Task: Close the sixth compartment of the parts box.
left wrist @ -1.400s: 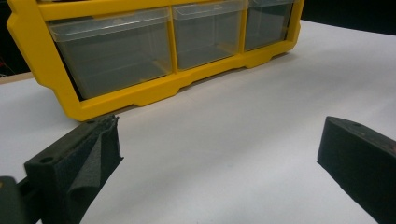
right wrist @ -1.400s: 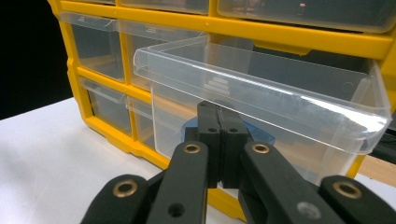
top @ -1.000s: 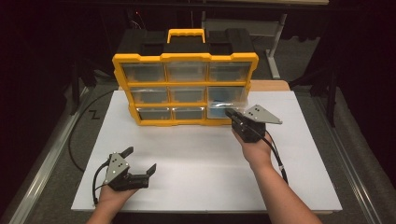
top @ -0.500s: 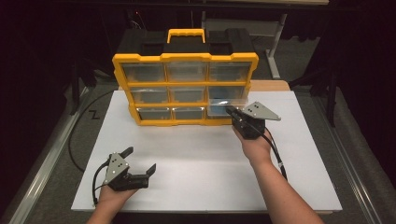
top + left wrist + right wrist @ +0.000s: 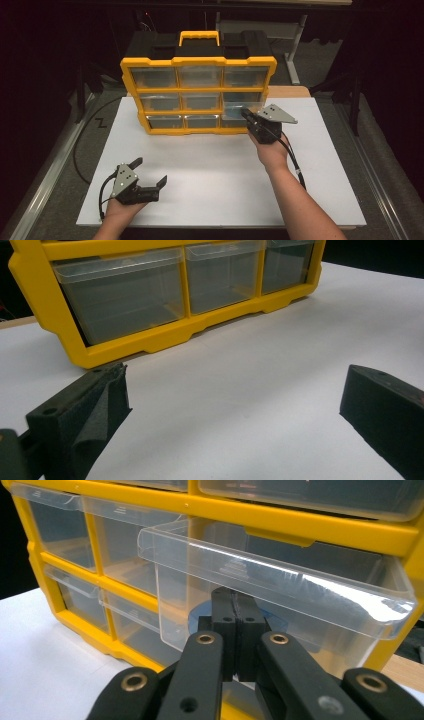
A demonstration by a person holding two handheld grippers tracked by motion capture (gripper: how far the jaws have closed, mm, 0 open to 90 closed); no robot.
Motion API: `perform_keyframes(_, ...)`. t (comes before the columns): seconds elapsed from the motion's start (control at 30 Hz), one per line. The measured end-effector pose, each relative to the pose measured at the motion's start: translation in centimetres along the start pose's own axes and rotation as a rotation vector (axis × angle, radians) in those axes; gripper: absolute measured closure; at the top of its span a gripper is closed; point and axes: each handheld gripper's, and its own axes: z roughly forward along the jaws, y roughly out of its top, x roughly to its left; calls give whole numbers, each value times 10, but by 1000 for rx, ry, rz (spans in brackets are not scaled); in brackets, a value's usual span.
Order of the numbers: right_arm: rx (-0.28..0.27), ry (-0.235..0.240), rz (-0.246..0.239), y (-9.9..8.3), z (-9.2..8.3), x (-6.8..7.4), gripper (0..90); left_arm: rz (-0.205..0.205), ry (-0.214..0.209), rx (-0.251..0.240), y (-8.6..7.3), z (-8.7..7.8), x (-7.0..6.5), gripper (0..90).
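A white board [image 5: 210, 170] covers the table, and near its far edge stands a yellow organizer [image 5: 197, 95] of clear drawers; its middle-row right drawer [image 5: 280, 587] is pulled partway out, a blue thing visible inside; the right gripper [image 5: 234, 611] sits against that drawer's front, jaws pressed together; the left gripper [image 5: 150, 172] rests on the board, well apart, jaws spread wide on nothing.

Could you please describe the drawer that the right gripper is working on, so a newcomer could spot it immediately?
On the white table stands a yellow organizer with nine clear drawers. The drawer is in the middle row, rightmost column, where the right gripper is. Unlike its flush neighbours, it sticks out, partly pulled open.
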Motion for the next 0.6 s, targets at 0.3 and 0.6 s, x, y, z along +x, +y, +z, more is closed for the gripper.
perform_keyframes(0.3,1,-22,-3,3,11,-6,900,-3,0,1,0,0,0,3)
perform_keyframes(0.6,10,-54,14,7,23,-14,900,-1,-3,0,0,0,0,3)
